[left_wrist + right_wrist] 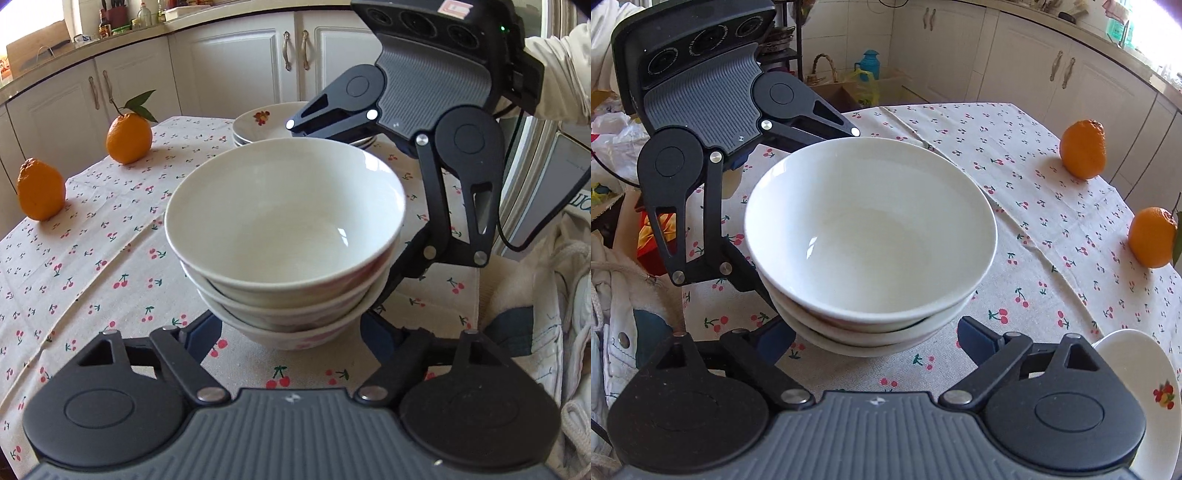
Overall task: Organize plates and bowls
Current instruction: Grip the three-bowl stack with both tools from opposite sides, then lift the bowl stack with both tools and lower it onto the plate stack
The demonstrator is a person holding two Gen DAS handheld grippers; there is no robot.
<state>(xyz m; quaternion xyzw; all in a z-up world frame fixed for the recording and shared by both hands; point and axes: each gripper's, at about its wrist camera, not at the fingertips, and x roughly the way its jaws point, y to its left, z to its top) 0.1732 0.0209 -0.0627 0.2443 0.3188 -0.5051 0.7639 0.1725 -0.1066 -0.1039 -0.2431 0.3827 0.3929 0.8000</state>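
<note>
Three white bowls (284, 206) (868, 221) sit nested in a stack on the cherry-print tablecloth (110, 258). My left gripper (291, 332) reaches in low from one side. Its blue pads (201, 332) flank the lowest bowl closely but do not clearly press on it. My right gripper (875, 343) comes from the opposite side, jaws open, with a visible gap between its pads (977, 338) and the lowest bowl. Each view shows the other gripper across the stack. A stack of flower-print plates (264, 123) (1137, 373) stands on the table beside the right gripper.
Two oranges (129, 138) (41, 190) stand on the cloth, seen again at the table's right edge in the right wrist view (1084, 149) (1152, 236). White cabinets (240, 62) line the wall behind. A person's sleeve (561, 74) and pale clothing (624, 314) border the table.
</note>
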